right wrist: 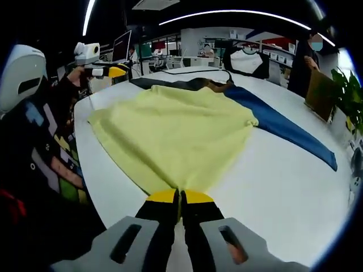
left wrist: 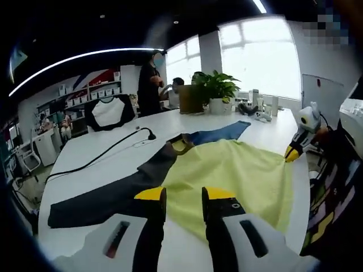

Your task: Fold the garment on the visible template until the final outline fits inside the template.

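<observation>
A garment with a yellow body (left wrist: pixel 238 170) (right wrist: pixel 170 130), a black sleeve (left wrist: pixel 108 198) (right wrist: pixel 164 83) and a blue sleeve (left wrist: pixel 221 134) (right wrist: pixel 283 127) lies spread flat on the white table (left wrist: pixel 85 147). My left gripper (left wrist: pixel 184 194) is open, its yellow-tipped jaws straddling the near edge of the yellow cloth beside the black sleeve. My right gripper (right wrist: pixel 181 196) is shut on the pointed corner of the yellow body. The left gripper view also has the right gripper (left wrist: pixel 290 154), pinching that corner at the table's right edge. The right gripper view has the left gripper (right wrist: pixel 116 72) at the garment's far side.
A black cable (left wrist: pixel 108 153) runs across the table beyond the black sleeve. A potted plant (left wrist: pixel 217 90), small objects (left wrist: pixel 255 110) and a black-and-white garment (left wrist: pixel 108 112) sit at the far end. A person (left wrist: pixel 150 79) stands there. A patterned sleeve (right wrist: pixel 45 147) is near the table edge.
</observation>
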### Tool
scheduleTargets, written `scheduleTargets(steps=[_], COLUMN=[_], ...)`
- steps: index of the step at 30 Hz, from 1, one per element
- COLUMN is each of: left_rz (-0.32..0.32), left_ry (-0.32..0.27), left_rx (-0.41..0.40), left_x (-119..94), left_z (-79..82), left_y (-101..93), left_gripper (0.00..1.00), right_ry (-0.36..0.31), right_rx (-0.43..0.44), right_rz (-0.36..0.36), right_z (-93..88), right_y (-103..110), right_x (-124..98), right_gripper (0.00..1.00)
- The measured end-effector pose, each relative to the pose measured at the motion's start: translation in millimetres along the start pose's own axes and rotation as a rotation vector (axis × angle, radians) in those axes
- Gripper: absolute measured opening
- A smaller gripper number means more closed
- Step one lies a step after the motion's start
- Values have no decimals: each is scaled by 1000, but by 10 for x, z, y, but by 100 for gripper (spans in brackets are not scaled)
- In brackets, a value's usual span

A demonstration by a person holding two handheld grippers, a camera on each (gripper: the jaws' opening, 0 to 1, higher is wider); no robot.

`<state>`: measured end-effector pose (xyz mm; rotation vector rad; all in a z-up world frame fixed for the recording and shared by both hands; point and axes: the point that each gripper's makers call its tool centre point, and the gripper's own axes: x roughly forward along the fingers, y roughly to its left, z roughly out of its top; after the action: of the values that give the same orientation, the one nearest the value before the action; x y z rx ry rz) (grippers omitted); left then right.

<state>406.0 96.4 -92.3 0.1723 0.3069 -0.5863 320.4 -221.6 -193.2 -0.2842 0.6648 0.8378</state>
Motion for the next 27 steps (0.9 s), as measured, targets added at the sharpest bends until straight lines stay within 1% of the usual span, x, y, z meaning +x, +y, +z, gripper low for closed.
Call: scheduleTargets(steps=[8, 15, 19, 25, 27], left_rz=[-8, -20, -34, -36, -46], left_ry=[20, 21, 31, 45, 53], left_rx=[45, 74, 87, 104, 99], left_x=[221, 408, 548, 772, 866], left_z=[111, 223, 235, 230, 219], left_y=[160, 270, 349, 520, 567], left_gripper=[26, 26, 26, 26, 26], right_ry=[6, -2, -5, -9, -10], right_rx=[12, 30, 38, 47, 51], right_rz=[0, -1, -1, 1, 3], right_z=[6, 9, 10, 11, 11], right_y=[-4, -5, -5, -6, -8], right_x=[-1, -2, -2, -1, -1], right_gripper=[0, 0, 0, 0, 0])
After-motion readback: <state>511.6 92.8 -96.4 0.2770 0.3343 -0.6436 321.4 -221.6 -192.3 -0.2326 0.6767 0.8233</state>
